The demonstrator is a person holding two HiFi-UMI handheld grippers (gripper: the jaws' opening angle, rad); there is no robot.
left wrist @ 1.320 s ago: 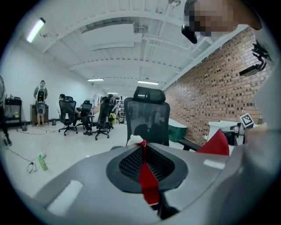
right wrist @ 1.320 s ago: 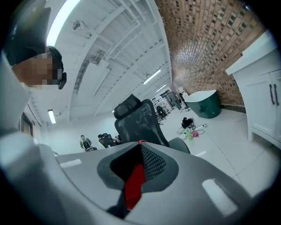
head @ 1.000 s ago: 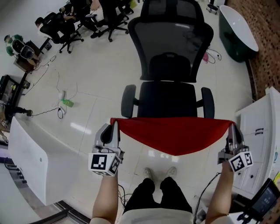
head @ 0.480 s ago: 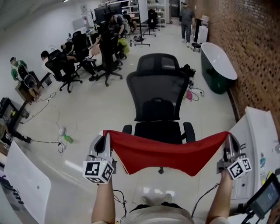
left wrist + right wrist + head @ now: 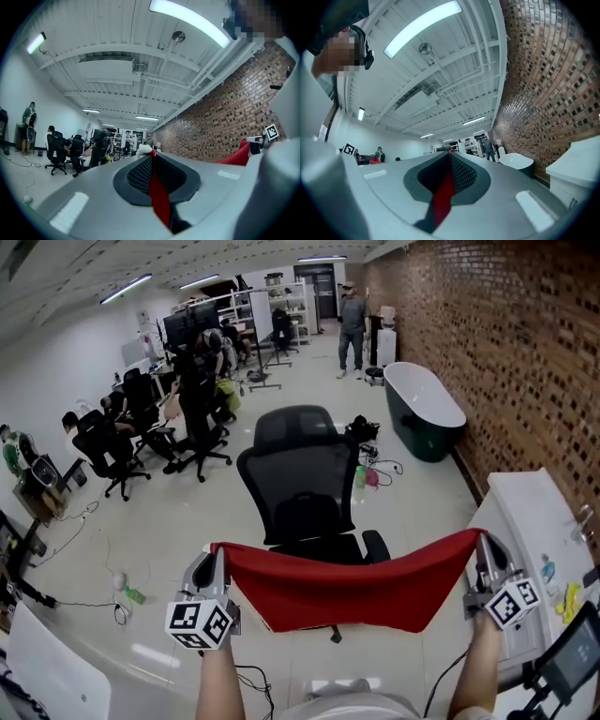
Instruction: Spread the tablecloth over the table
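Observation:
A red tablecloth (image 5: 347, 589) hangs stretched between my two grippers, sagging in the middle, in front of a black office chair (image 5: 300, 488). My left gripper (image 5: 220, 554) is shut on the cloth's left corner; a strip of red cloth (image 5: 157, 194) shows pinched between its jaws. At the right, my right gripper (image 5: 481, 542) is shut on the other corner, with red cloth (image 5: 443, 194) between its jaws too. Both grippers point about level, raised high. No table for the cloth shows under it.
A white counter (image 5: 534, 521) stands at the right, a dark bathtub (image 5: 424, 409) beyond it by the brick wall (image 5: 497, 343). A white tabletop (image 5: 47, 676) is at lower left. People sit at desks far left (image 5: 103, 442); a person (image 5: 352, 320) stands far off.
Both grippers have risen with the cloth, which now hangs higher in front of the chair. The head view has tilted up from the floor to the room.

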